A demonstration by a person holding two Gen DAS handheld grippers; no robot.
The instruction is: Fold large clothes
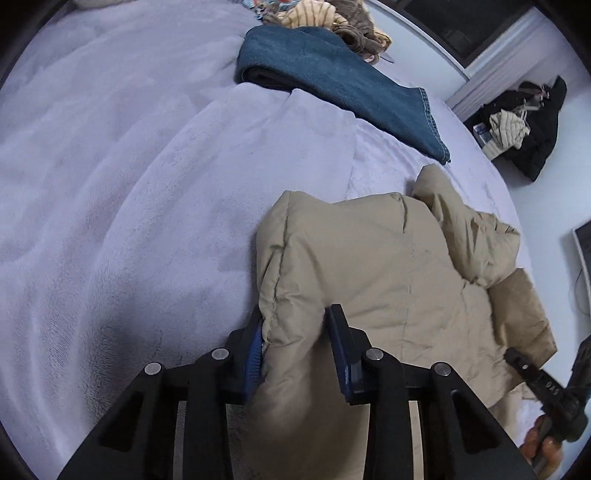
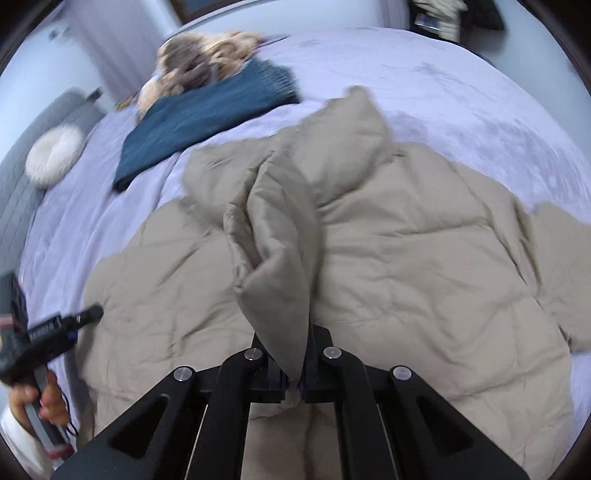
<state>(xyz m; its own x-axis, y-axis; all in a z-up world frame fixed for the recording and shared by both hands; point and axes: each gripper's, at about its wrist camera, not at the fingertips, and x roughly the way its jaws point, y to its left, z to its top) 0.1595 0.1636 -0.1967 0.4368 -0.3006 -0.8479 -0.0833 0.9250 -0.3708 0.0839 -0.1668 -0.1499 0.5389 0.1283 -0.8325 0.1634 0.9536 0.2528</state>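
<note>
Your left gripper (image 1: 295, 343) clamps the beige puffer jacket (image 1: 388, 266); your right gripper (image 2: 293, 373) pinches a fold of it, pads hidden. The gripper lettering is unreadable.

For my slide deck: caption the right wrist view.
Right gripper shut on a fold of the puffy beige quilted jacket spread on the lavender bedspread.

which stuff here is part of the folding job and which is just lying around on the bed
In the job:
beige puffer jacket
left tongs, gripping its padded edge
right tongs, pinching a fold

Lying about:
blue jeans
heap of clothes
round white cushion
</note>
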